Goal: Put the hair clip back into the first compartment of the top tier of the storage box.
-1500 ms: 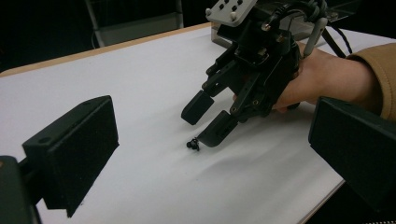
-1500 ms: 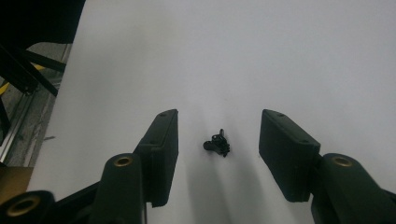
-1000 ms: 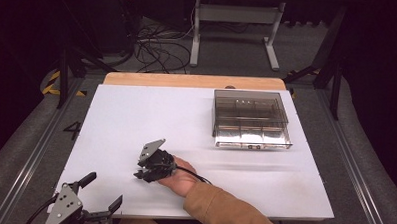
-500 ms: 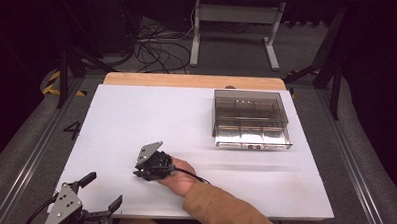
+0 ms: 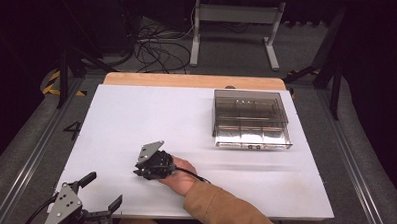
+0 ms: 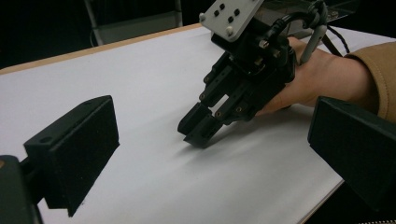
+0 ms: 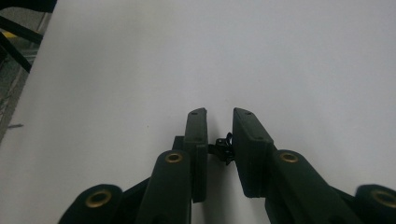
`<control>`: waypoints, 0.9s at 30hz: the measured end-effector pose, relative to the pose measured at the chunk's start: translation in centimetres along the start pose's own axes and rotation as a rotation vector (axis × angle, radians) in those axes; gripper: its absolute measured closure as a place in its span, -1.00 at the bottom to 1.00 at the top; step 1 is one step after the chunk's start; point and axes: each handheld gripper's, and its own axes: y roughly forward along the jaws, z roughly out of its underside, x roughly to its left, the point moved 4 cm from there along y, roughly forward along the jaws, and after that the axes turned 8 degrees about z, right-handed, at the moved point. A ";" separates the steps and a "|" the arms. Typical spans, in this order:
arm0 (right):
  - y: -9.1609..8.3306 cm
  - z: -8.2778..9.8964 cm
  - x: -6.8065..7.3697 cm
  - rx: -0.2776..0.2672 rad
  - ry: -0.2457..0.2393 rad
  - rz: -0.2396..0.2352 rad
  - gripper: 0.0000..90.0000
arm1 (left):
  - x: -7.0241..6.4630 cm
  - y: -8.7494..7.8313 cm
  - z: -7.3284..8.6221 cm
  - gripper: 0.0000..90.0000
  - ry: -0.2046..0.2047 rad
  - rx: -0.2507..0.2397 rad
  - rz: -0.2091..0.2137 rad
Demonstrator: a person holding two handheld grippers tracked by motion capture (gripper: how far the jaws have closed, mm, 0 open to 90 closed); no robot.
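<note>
The right gripper (image 7: 219, 133) has its jaws drawn nearly together, with a narrow gap between them, and in that gap sits a small black object (image 7: 224, 145), too small and dark to identify; whether the pads actually bite on it or merely flank it I cannot tell. In the left gripper view the same gripper (image 6: 198, 130) points nose-down, its tips at or just above the white table top (image 5: 136, 120), with the person's hand (image 6: 317, 79) wrapped around its body. From the high view it sits near the front middle of the table. The left gripper (image 5: 101, 193) hangs at the table's near left corner, its jaws spread wide with nothing between them, aimed toward the right one. A clear compartmented box (image 5: 250, 119) stands well apart at the far right of the table. I judge the step in hand to be a pick of the small object from the surface. The next move likely calls for closing firmly, then a straight lift to check that the piece comes away, and perhaps a carry toward the box.
</note>
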 end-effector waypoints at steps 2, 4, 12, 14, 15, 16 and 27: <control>-0.6 -0.2 -0.1 -0.013 0.000 0.003 0.71 | 0.0 0.0 0.0 -0.94 0.001 -0.002 0.000; -0.8 -0.3 -0.1 -0.020 0.001 0.003 0.71 | 0.0 0.0 0.0 -0.94 0.003 -0.002 -0.001; -2.9 -0.8 -0.5 -0.066 0.008 0.015 0.71 | 0.0 0.2 -0.1 -0.94 -0.002 -0.003 0.001; -3.3 -0.9 -0.5 -0.072 0.014 0.016 0.71 | 0.0 0.2 -0.1 -0.94 -0.004 -0.002 0.006; -3.9 -1.1 -0.7 -0.089 0.014 0.020 0.71 | 0.0 0.2 -0.1 -0.94 0.000 -0.002 0.005; -4.2 -1.2 -0.7 -0.097 0.015 0.022 0.71 | 0.0 0.3 -0.1 -0.94 0.002 -0.003 0.005; -7.8 -1.8 -0.7 -0.159 0.025 0.026 0.71 | 0.0 0.6 -0.2 -0.94 -0.003 -0.003 0.012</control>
